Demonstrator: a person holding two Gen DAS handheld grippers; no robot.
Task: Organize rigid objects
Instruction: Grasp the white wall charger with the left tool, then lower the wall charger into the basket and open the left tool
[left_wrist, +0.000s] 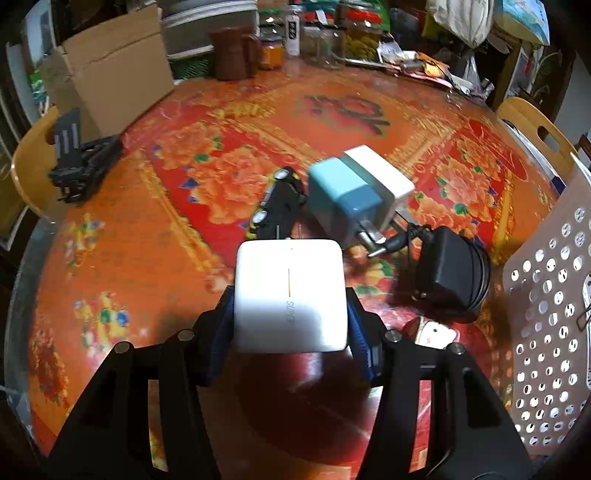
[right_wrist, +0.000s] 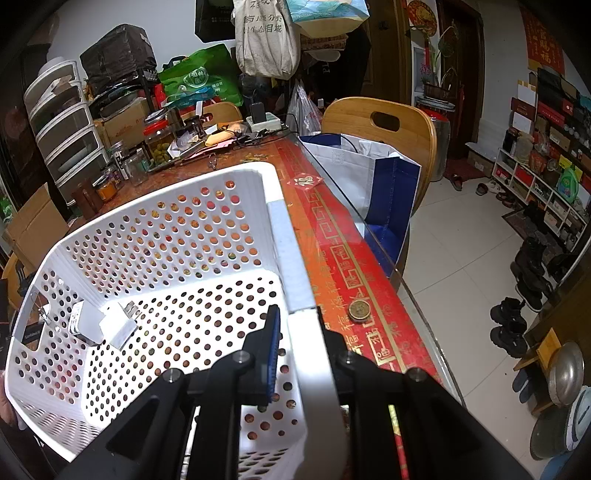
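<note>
Cluttered room: jars, a brown cardboard box and hanging bags crowd the far edge of your round table with the red and orange floral covering.

Your left gripper points down at the tabletop. A white rounded square charger block with a thin orange line sits between its blue-padded fingers; both pads lie against the block's sides, so the claw is holding it at a middling width.

Just beyond the block:
- a black toy car with yellow trim, lying on the covering
- a pale blue and white plug adapter, blurred, touching the car's right side
- a black power adapter with coiled cable, to the right, near the basket wall

A black folded stand lies well apart at the table's left edge.

Your right gripper is clamped narrow on the rim of the white perforated plastic basket, one finger inside the wall, one outside. The basket stands on the table near its right edge. Two white plug chargers lie on the basket floor at the left, touching each other. A small round brass-coloured coin rests on the red border just outside the basket.
</note>
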